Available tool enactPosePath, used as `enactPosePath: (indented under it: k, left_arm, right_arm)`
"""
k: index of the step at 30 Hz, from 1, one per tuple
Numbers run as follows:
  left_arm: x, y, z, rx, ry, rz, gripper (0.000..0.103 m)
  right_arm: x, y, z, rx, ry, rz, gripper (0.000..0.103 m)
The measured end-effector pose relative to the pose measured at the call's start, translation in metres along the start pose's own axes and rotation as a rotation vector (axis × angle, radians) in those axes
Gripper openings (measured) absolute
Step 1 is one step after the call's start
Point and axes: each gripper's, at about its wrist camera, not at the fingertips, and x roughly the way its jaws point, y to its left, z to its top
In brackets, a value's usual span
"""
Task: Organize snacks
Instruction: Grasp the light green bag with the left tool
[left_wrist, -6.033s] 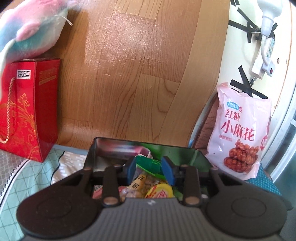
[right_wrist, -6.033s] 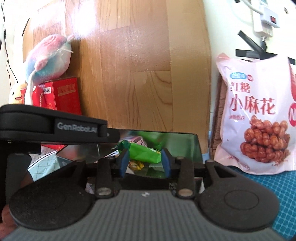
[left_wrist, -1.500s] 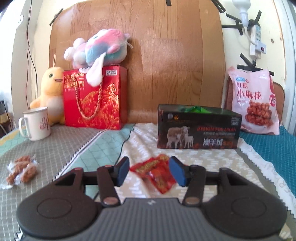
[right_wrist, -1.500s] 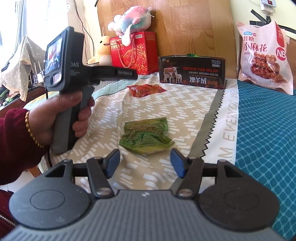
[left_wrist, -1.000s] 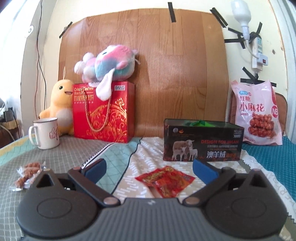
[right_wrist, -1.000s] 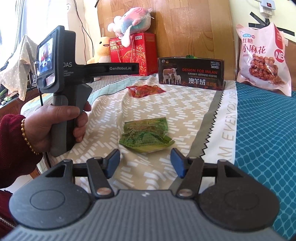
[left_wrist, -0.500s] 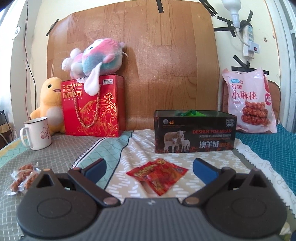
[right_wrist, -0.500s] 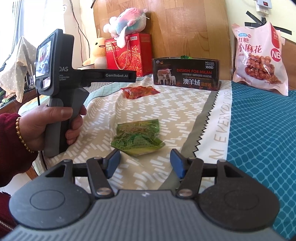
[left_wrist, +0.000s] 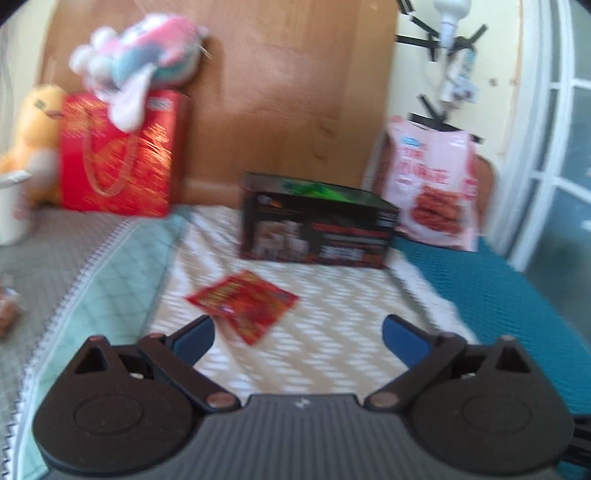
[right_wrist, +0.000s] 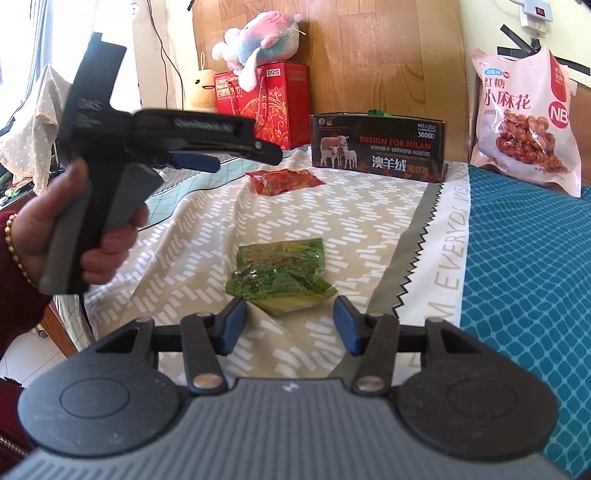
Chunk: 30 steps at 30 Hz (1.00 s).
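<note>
Red snack packet (left_wrist: 242, 303), green snack packet (right_wrist: 281, 275), black box (right_wrist: 377, 150), teal cloth (right_wrist: 524, 266)

Your left gripper (left_wrist: 297, 334) is tipped downward, jaws wide but starting to close on nothing; your left hand (right_wrist: 77, 236) wraps its handle, and the right gripper (right_wrist: 289, 325) is half-spread, closing too

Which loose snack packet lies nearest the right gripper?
The green packet, just ahead of the right gripper, whose jaws are closing. The red packet lies farther off, near the black box.
</note>
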Motion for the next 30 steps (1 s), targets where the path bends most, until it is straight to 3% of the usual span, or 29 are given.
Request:
enactPosePath:
  k: [3,5,9,14,17,22,25,27,28,30]
  left_arm:
    - [0.004,0.005,-0.001,-0.031,0.076,-0.142,0.08]
    - [0.008,0.005,-0.005,-0.039,0.14,-0.206,0.064]
    - [0.022,0.003,-0.024,-0.058,0.261,-0.324,0.057]
    - [0.016,-0.007,-0.031,-0.069,0.278,-0.365,0.057]
    - [0.017,-0.001,-0.027,-0.127,0.29,-0.372,0.058]
    - [0.031,0.012,-0.022,-0.251,0.318,-0.399,0.059]
    - [0.035,0.002,-0.023,-0.236,0.313,-0.406,0.059]
    - [0.036,-0.005,-0.026,-0.226,0.305,-0.406,0.052]
    - [0.039,-0.009,-0.028,-0.24,0.328,-0.439,0.043]
    - [0.041,-0.014,-0.032,-0.243,0.337,-0.443,0.03]
  right_arm:
    - [0.001,0.0,0.0,-0.001,-0.001,-0.003,0.055]
    - [0.001,0.002,0.0,-0.01,0.0,-0.007,0.055]
    - [0.004,0.003,0.001,-0.047,-0.002,-0.021,0.054]
    - [0.005,-0.012,0.009,-0.016,-0.037,-0.19,0.053]
    - [-0.004,-0.025,0.011,0.061,-0.051,-0.118,0.053]
    - [0.002,-0.019,0.01,0.031,-0.023,-0.078,0.053]
    - [0.018,-0.018,0.013,0.016,0.006,-0.085,0.054]
    - [0.028,-0.014,0.015,-0.016,-0.006,-0.104,0.052]
    - [0.031,-0.012,0.017,-0.022,-0.005,-0.093,0.048]
    - [0.035,-0.008,0.02,-0.022,-0.011,-0.07,0.027]
